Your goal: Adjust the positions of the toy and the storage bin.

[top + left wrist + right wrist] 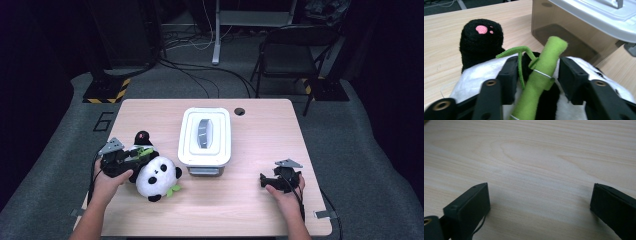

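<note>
Left gripper (534, 75) jaws spread around panda's (156, 178) bamboo stalk (537, 80), unpinched. Lidded bin (205, 136) at two o'clock, unopened. Right gripper (540, 202) spread, idle, empty.

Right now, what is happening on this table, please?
A person sits at a wooden table with tongs in each hand. The left tongs are open around the green bamboo stick of a toy panda that lies near the left edge. The pads do not press on the stick. The right tongs are open above bare wood and hold nothing. A plastic box with a white lid on it stands in the middle.
</note>
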`<move>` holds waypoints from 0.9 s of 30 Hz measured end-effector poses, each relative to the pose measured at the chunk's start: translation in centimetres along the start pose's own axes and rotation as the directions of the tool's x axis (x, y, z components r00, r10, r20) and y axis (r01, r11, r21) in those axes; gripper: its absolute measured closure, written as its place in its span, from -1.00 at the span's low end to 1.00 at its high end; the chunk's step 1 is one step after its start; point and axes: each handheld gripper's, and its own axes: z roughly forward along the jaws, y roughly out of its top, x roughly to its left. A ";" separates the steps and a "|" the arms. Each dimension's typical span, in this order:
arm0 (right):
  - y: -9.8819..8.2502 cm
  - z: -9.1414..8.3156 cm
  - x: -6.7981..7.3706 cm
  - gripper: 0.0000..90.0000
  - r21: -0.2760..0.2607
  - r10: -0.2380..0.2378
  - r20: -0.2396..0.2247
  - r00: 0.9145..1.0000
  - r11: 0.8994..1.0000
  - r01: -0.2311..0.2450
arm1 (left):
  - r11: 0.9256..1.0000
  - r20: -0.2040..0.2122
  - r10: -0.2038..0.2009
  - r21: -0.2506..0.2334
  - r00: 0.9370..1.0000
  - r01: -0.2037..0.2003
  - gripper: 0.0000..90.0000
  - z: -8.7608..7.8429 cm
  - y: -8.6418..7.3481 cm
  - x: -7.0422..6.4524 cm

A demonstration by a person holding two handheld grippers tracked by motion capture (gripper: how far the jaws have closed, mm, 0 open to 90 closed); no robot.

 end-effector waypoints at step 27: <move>2.0 -2.7 2.5 -0.24 -0.014 -0.070 -0.062 0.996 0.998 0.069 | 0.998 -0.029 0.009 -0.061 1.000 -0.011 -0.04 -3.4 3.2 -3.2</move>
